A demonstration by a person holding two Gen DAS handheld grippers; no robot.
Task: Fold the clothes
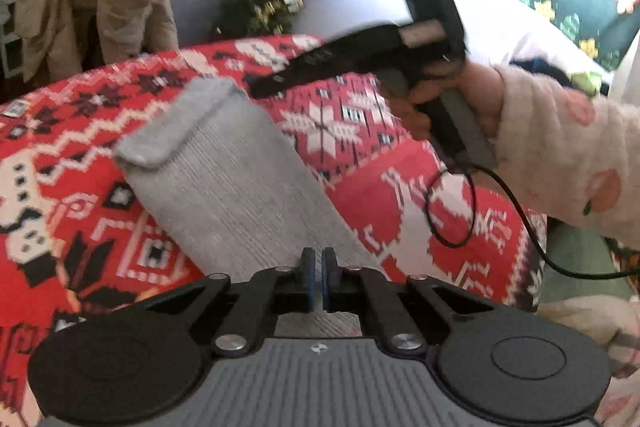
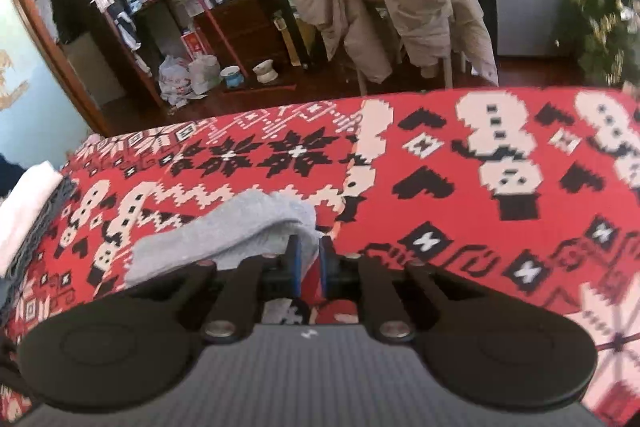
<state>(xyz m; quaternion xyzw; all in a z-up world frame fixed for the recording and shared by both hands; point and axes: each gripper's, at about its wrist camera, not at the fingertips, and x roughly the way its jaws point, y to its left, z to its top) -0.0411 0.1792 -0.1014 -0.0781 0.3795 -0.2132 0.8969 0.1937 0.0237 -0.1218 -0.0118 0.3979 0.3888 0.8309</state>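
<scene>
- The left hand-held gripper (image 1: 319, 277) was clamped on the near edge of the grey knit garment (image 1: 224, 163), which stretched toward 11 o'clock over the red patterned cloth (image 1: 400, 163).
- Only the left view showed the right hand-held gripper (image 1: 264, 89).
- Right view: its jaws stood slightly apart, beside the garment's edge.

The left gripper (image 1: 319, 277) points forward and slightly down, its two blue-padded fingers (image 1: 308, 277) drawn almost together with only a thin slit between them. The right gripper (image 2: 309, 269) also points forward and down, its blue-padded fingers (image 2: 295, 267) a little apart with a narrow gap. Seen from the left wrist view, the right hand (image 1: 452, 99) wraps around the grip of its tool, knuckles toward the camera, the wrist and forearm in a pale patterned sleeve (image 1: 568, 147) reaching in from the right edge
</scene>
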